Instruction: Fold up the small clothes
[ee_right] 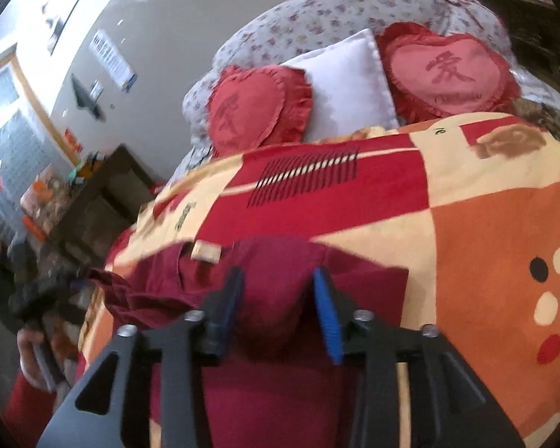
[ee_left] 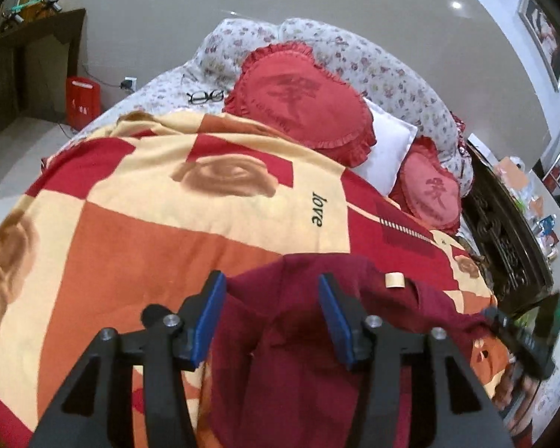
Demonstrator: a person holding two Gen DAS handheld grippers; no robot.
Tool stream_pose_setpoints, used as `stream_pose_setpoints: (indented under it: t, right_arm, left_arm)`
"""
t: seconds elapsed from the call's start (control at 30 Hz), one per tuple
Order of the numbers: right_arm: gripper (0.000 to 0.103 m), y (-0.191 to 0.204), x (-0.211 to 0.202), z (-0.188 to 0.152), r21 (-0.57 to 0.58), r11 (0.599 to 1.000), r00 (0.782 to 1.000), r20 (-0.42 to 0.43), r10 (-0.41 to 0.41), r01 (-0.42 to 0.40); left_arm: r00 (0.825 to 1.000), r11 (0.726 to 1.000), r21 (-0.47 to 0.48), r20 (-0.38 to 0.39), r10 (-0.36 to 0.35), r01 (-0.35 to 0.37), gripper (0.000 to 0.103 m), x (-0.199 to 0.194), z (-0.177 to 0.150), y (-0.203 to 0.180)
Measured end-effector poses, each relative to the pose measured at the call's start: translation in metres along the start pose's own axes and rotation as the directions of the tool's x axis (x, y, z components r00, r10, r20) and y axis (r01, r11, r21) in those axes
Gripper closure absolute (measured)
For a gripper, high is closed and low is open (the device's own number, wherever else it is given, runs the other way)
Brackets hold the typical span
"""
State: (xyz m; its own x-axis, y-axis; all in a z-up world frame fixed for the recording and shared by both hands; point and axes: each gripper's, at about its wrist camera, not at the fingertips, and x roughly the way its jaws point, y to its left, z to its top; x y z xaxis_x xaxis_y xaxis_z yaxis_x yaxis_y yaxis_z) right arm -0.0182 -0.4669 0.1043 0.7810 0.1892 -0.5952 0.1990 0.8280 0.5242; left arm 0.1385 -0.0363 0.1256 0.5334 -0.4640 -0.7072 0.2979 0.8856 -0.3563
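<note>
A dark red small garment (ee_left: 280, 317) with a beige tag (ee_left: 395, 280) lies on the patterned bedspread (ee_left: 149, 231). My left gripper (ee_left: 271, 287) is open, its blue-padded fingers straddling the garment's near part, with cloth between the jaws. In the right wrist view the same garment (ee_right: 280, 291) with its tag (ee_right: 205, 252) lies bunched between the fingers of my right gripper (ee_right: 278, 280), which is open. The other hand-held gripper (ee_left: 519, 336) shows at the garment's right edge in the left wrist view.
Two red heart pillows (ee_left: 302, 104) (ee_right: 451, 71) and a white pillow (ee_right: 347, 86) lie at the head of the bed. Glasses (ee_left: 205, 96) rest on the floral sheet. A dark carved bedside cabinet (ee_left: 504, 246) stands on the right, a dark desk (ee_left: 26, 67) on the left.
</note>
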Motion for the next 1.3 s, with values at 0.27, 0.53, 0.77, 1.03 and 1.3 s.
stream_pose_setpoints:
  t: [0.27, 0.53, 0.77, 1.03, 1.3]
  right_arm:
    - [0.043, 0.042, -0.033, -0.02, -0.182, 0.983, 0.997, 0.067, 0.047, -0.034]
    - [0.058, 0.047, 0.071, -0.022, -0.297, 0.914, 0.955, -0.023, -0.296, 0.276]
    - [0.072, 0.026, 0.053, -0.019, -0.205, 0.937, 0.957, -0.011, -0.29, 0.282]
    - [0.062, 0.034, 0.044, -0.044, -0.293, 0.903, 0.944, -0.012, -0.331, 0.313]
    - [0.059, 0.045, 0.023, -0.033, -0.263, 0.926, 0.962, 0.045, -0.268, 0.271]
  left_arm:
    - [1.0, 0.993, 0.115, -0.018, 0.015, -0.013, 0.036, 0.007, -0.031, -0.025]
    - [0.961, 0.933, 0.257, -0.055, 0.273, -0.25, 0.035, 0.077, -0.05, -0.04]
    - [0.976, 0.973, 0.114, -0.068, 0.208, -0.2, 0.034, 0.071, -0.039, -0.007]
    - [0.966, 0.952, 0.182, -0.037, 0.255, -0.245, 0.034, 0.068, -0.049, -0.013]
    - [0.974, 0.961, 0.176, -0.039, 0.222, -0.212, 0.034, 0.059, -0.044, -0.015]
